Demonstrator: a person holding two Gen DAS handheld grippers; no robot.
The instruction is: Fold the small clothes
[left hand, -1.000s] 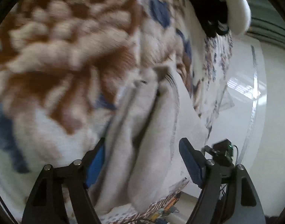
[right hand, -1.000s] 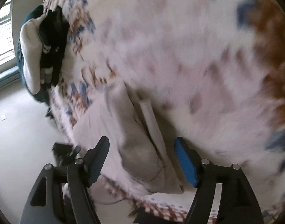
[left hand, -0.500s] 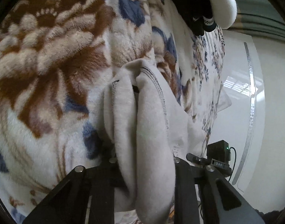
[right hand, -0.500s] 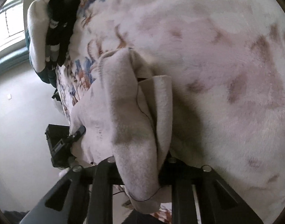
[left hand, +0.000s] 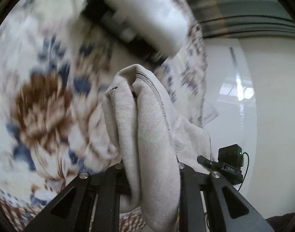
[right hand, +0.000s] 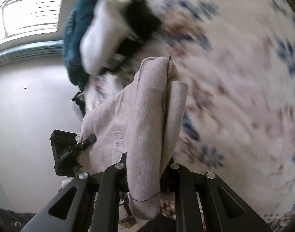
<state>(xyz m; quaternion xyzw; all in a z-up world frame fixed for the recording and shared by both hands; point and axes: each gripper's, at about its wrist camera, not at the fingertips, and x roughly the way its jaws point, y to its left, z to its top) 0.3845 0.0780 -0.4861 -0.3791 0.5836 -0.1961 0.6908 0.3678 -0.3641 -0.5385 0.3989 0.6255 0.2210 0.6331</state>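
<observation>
Item count, both wrist views:
1 beige garment point(left hand: 147, 135), 1 floral blanket point(left hand: 41, 106), 1 clothes pile point(right hand: 101, 38) (white, black, teal pieces; blurred, can't split further), 2 claws: left claw point(left hand: 149, 174), right claw point(right hand: 145, 166).

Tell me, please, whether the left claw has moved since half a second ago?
Yes. The left claw, shut on the beige fleece garment, has travelled toward the white-and-black clothes pile, which looms larger and closer.

Your left gripper point(left hand: 150, 176) is clamped on a bunched fold of the beige fleece garment point(left hand: 147, 127). The garment rises above the floral blanket point(left hand: 41, 104). Beyond it, blurred white and black clothes point(left hand: 145, 19) lie on that blanket.
</observation>
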